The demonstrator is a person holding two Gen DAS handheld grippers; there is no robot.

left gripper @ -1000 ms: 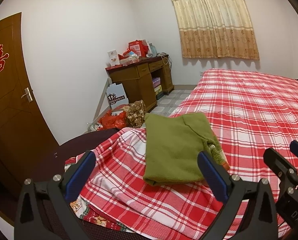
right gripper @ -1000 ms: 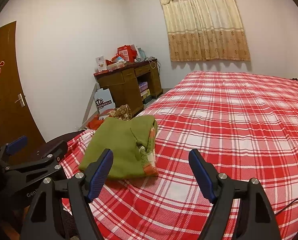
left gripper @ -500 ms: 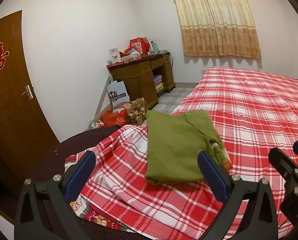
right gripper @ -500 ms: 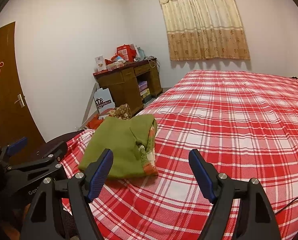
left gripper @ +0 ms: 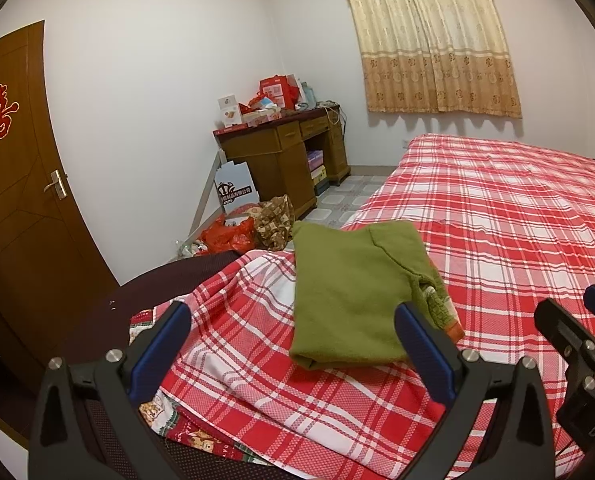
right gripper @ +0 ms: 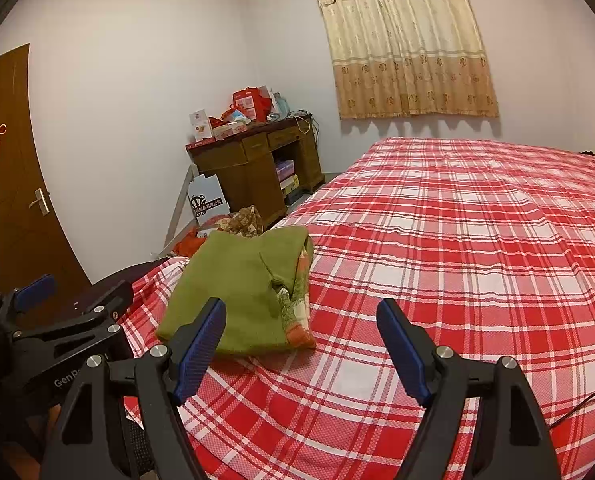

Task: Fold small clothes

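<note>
Red plaid bed (left gripper: 497, 216), folded green garment (left gripper: 349, 288) lying on it

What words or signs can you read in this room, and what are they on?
"囍", a red double-happiness sign, on the brown door.
"Gen", then cut off, in pale letters on the left gripper body.
Chinese letters under a crown picture on the white and blue bag by the desk: too blurred to read.
Print on the boxes on the desk: too small to read.
</note>
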